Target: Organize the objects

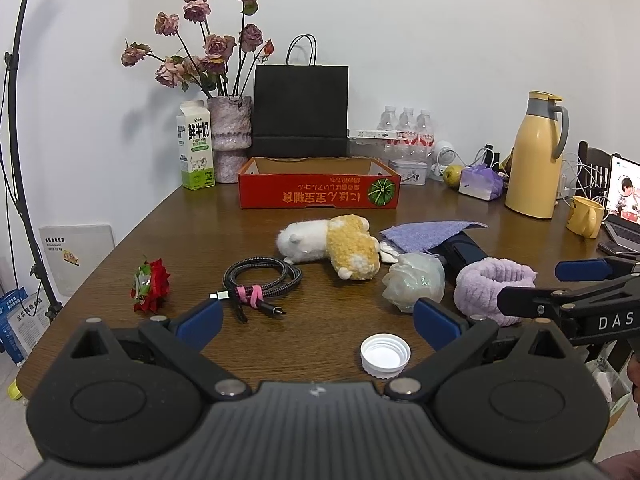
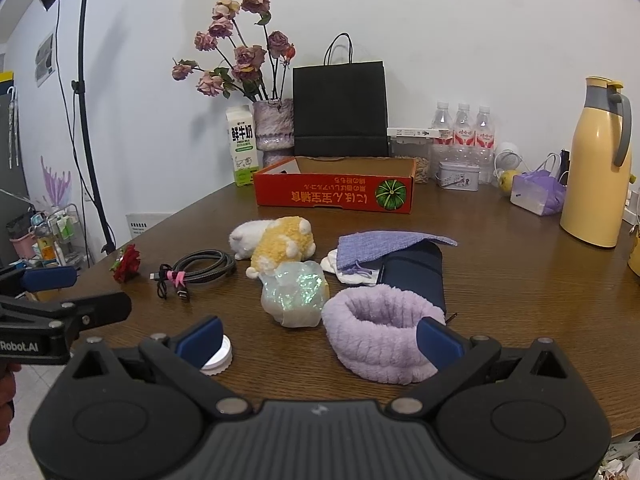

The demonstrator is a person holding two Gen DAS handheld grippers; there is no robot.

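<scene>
An empty red cardboard box [image 1: 319, 192] [image 2: 336, 194] stands at the back of the wooden table. In front of it lie a white-and-yellow plush toy [image 1: 332, 246] [image 2: 276, 242], a coiled black cable [image 1: 260, 280] [image 2: 196, 266], a red flower [image 1: 150, 284] [image 2: 127, 263], a pale bath puff [image 1: 414, 280] [image 2: 294, 292], a lilac headband [image 1: 494, 286] [image 2: 380, 332], a purple cloth [image 1: 428, 232] [image 2: 384, 248] over a dark pouch [image 2: 414, 276], and a white cap [image 1: 385, 355] [image 2: 218, 358]. My left gripper [image 1: 318, 322] is open above the cap. My right gripper [image 2: 320, 338] is open, the headband just ahead of its right finger.
Along the wall stand a milk carton [image 1: 195, 146], a vase of dried roses [image 1: 230, 136], a black paper bag [image 1: 301, 108], water bottles [image 1: 406, 126], a tin [image 1: 408, 172] and a yellow thermos [image 1: 536, 156]. A yellow mug [image 1: 586, 216] and a laptop [image 1: 624, 204] sit far right.
</scene>
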